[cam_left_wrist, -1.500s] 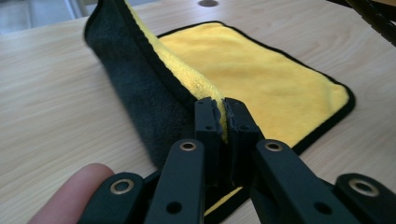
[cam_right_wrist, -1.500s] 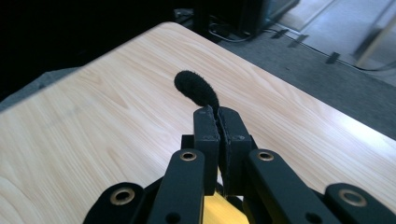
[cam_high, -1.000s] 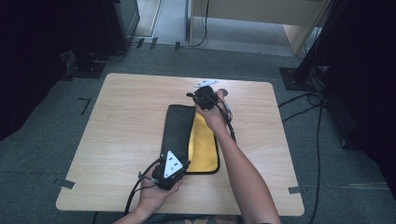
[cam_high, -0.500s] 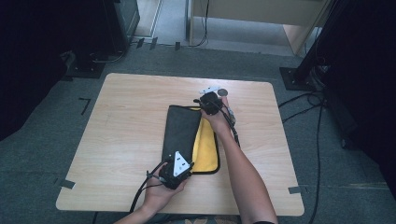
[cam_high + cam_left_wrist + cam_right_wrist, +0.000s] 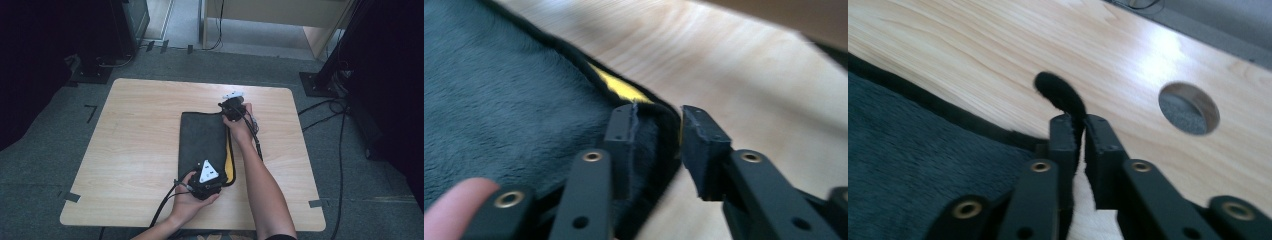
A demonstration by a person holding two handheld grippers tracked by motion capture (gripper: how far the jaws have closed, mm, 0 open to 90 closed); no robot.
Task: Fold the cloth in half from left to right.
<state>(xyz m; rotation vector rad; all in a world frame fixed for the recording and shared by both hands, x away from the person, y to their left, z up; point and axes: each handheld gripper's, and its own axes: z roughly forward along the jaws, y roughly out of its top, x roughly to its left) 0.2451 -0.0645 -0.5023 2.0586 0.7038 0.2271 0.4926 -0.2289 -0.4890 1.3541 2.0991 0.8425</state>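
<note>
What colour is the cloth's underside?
Yellow, under the dark grey cloth; clearest in the left gripper view.

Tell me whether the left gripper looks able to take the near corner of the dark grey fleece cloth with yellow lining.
Probably yes: the left gripper already straddles the cloth corner, jaws having just been opening, with bare wooden table beside it.

No legible text or labels.

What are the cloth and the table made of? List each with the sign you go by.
Cloth: soft, matte fabric, likely microfibre or fleece; dark grey fuzzy nap, yellow underside showing at the edge, black stitched trim.
Table: wood or wood-look laminate; pale grain lines with a light sheen, and a round cut-out. Which of the two, the look leaves open.
</note>
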